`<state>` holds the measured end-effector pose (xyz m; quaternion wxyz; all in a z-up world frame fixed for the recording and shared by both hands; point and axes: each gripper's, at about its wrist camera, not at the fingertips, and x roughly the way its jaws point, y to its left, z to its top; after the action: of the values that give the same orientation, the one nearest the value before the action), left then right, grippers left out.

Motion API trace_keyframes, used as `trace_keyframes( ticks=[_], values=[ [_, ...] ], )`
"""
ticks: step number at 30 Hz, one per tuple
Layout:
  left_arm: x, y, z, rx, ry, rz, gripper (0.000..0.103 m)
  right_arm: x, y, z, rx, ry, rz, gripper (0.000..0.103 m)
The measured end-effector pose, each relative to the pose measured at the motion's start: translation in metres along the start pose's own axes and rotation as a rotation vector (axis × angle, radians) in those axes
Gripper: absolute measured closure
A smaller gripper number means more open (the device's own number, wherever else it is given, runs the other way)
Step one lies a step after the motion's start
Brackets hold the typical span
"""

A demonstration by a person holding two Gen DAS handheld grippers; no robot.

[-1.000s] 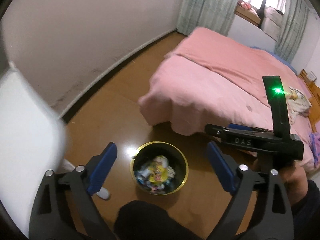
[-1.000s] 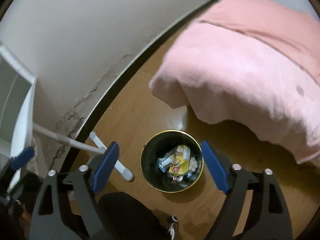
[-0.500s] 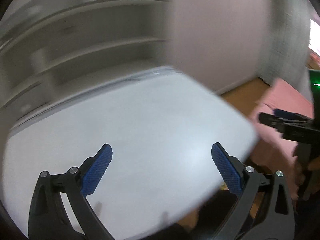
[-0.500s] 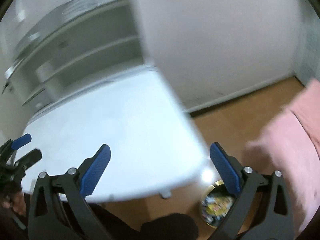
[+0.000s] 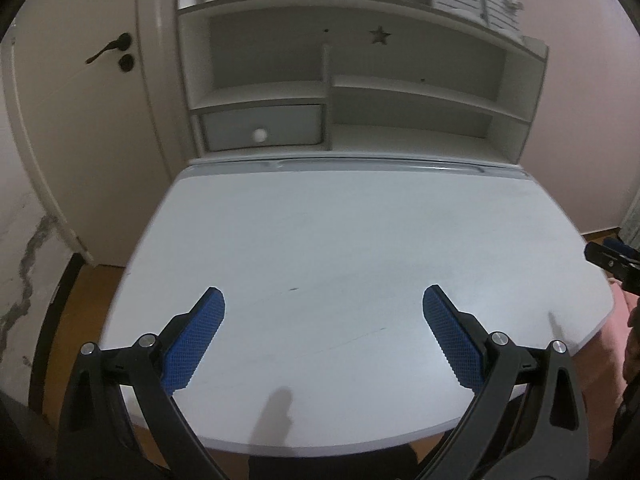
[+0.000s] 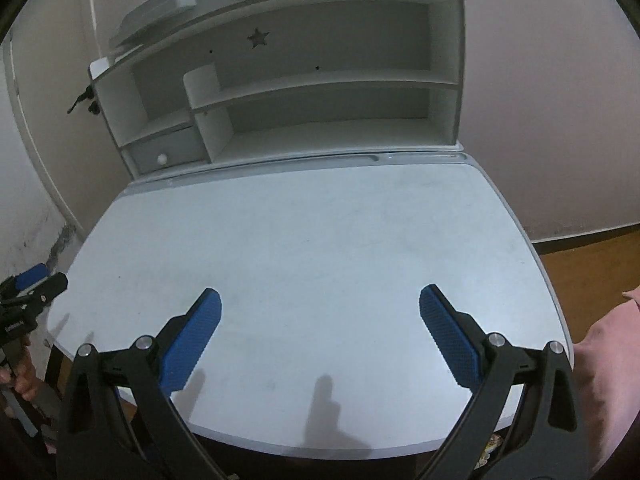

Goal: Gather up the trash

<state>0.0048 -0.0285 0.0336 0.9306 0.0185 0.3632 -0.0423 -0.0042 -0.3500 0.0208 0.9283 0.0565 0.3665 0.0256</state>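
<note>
Presently, findings as observed from beside the bench:

Left gripper (image 5: 323, 306): hovers above the near part of the bench, pointing down and forward; fingers (image 5: 192, 344) spread wide, nothing between them.

Right gripper (image 6: 320, 306): likewise above the near edge of the bench; fingers (image 6: 452, 340) spread wide, nothing between the blue pads.

Bench (image 5: 360, 232): pale grey-white top with rounded corners and a shallow groove along its far edge; faint scuffs and the shadows of the grippers on it.

Shelf unit (image 5: 400, 80): white, stands at the back of the bench; open compartments, a star-shaped cut-out in the back panel.

Drawer (image 5: 260, 126): lower left of the shelf unit, closed, round white knob.

Door (image 5: 80, 100): left of the shelf unit, dark lever handle.

Trash: none seen on the bench. Only a small patch of colourful wrappers (image 6: 490, 454) shows below the near right edge of the bench in the right wrist view; what holds it cannot be told.

Pink fabric (image 6: 608, 380): at the right, just beside the bench corner.

Floor (image 6: 592, 256): brown wood, right of the bench.
</note>
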Motion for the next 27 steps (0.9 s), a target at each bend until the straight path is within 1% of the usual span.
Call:
trace_keyframes(
  ticks=[6, 10, 27],
  values=[
    [-0.006, 0.022, -0.006, -0.019, -0.006, 0.001, 0.007, 0.009, 0.011, 0.000, -0.006, 0.016, -0.006, 0.007],
    [-0.004, 0.028, -0.005, -0.025, -0.006, -0.003, 0.007, 0.013, 0.016, 0.003, -0.011, 0.023, -0.010, 0.007],
    [-0.003, 0.028, -0.004, -0.032, -0.010, -0.007, 0.007, 0.010, 0.021, 0.003, -0.033, 0.025, -0.014, 0.007]
  ],
)
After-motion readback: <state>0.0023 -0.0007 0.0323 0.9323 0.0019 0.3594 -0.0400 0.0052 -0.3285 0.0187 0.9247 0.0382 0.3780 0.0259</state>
